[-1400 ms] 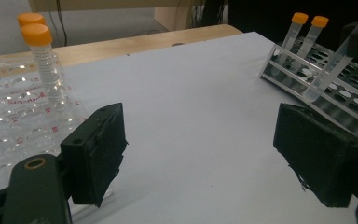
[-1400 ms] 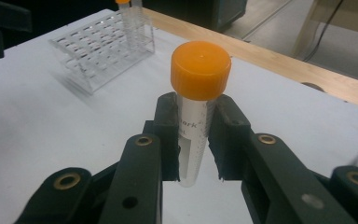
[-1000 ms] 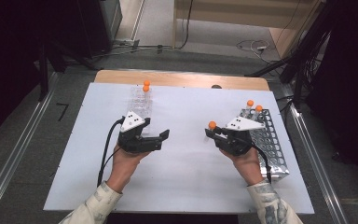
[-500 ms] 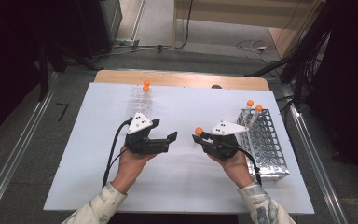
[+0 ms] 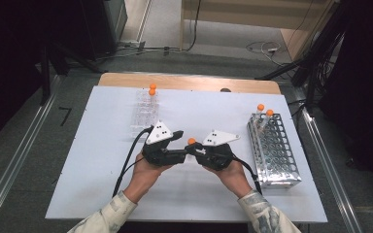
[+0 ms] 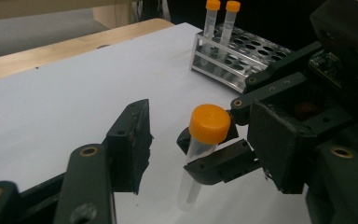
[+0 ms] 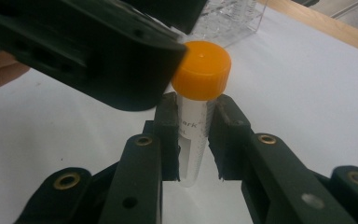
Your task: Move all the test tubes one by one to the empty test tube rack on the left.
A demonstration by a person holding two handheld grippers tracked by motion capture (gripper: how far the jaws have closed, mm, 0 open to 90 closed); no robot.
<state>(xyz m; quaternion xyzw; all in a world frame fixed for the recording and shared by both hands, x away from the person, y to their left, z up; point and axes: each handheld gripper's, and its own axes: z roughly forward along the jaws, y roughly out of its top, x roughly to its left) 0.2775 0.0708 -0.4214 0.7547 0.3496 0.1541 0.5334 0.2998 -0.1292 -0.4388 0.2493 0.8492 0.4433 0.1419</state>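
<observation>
Right gripper view: tube (image 7: 195, 140) base behind claw (image 7: 193, 140).

White table top (image 5: 97, 160): metal tube rack (image 5: 274, 150) at right edge; clear rack (image 5: 144, 112) far left of it.

The clear tube (image 7: 193, 140) with the orange cap bears small dark print just under the cap: the letters "ark" can be read, the rest hidden behind the jaws. Below it a lone "L" shows.
</observation>
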